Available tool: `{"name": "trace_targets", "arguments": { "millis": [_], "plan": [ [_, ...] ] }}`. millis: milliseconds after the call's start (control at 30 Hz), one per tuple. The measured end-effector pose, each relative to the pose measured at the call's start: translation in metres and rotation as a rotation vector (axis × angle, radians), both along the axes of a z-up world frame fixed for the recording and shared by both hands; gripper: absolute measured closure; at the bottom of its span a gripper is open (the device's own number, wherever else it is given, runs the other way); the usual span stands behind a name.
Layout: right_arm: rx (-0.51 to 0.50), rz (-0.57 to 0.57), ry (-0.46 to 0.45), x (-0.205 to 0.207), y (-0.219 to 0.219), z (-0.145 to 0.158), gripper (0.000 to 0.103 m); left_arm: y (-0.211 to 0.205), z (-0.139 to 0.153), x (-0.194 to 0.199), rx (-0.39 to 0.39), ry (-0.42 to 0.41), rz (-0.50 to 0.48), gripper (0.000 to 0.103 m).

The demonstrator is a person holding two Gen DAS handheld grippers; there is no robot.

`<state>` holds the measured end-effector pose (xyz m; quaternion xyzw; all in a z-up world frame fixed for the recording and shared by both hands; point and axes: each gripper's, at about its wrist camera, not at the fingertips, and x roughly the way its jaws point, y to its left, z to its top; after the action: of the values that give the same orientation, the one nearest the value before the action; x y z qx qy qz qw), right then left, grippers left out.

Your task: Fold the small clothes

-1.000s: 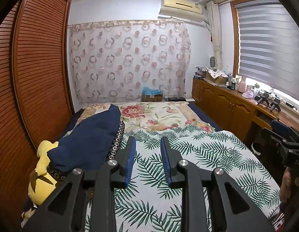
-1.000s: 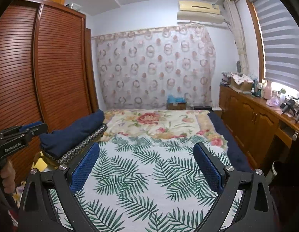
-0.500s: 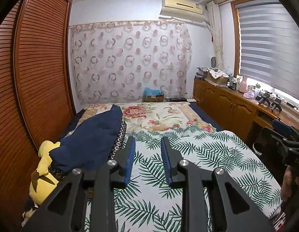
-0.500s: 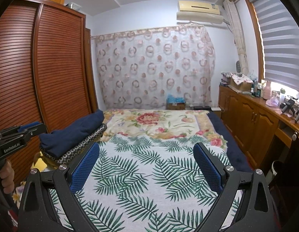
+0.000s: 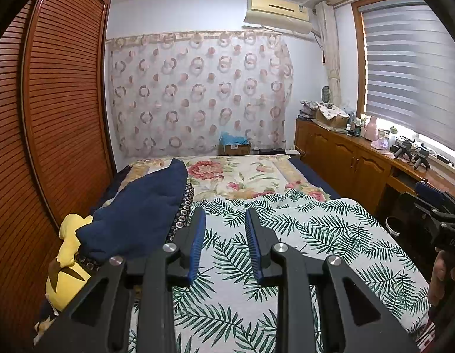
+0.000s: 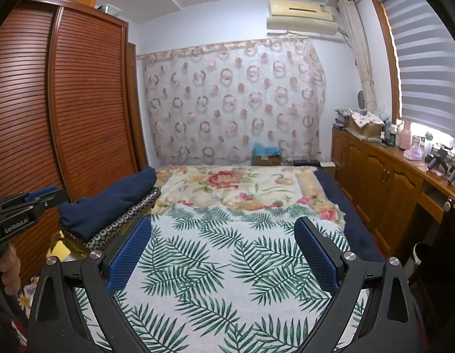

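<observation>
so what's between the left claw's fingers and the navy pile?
Nothing held. Left wrist view: only bare leaf-print sheet between the left claw and the navy pile beside it.

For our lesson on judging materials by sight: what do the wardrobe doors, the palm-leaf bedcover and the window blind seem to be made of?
Wardrobe doors: reddish-brown wood or veneer, glossy, with fine horizontal slats.
Palm-leaf bedcover: printed woven fabric, matte, probably cotton; soft wrinkles show near its far edge.
Window blind: likely fabric, in alternating sheer and denser bands that let daylight through.

Home bedroom: bed (image 6: 227, 264) with leaf-print cover, louvred wardrobe (image 6: 89, 103), curtain (image 6: 233, 100), air conditioner (image 6: 301, 17).
</observation>
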<state>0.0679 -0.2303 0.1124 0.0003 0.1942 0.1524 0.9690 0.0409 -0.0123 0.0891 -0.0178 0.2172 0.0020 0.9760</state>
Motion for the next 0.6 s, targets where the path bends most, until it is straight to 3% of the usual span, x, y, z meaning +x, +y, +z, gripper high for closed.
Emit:
{"name": "trace_targets", "arguments": {
  "millis": [600],
  "plan": [
    [0.002,-0.004,0.001,-0.0014,0.0,0.0,0.004,-0.0007,-0.0008,-0.0003,0.001,-0.001,0.0,0.076]
  ]
}}
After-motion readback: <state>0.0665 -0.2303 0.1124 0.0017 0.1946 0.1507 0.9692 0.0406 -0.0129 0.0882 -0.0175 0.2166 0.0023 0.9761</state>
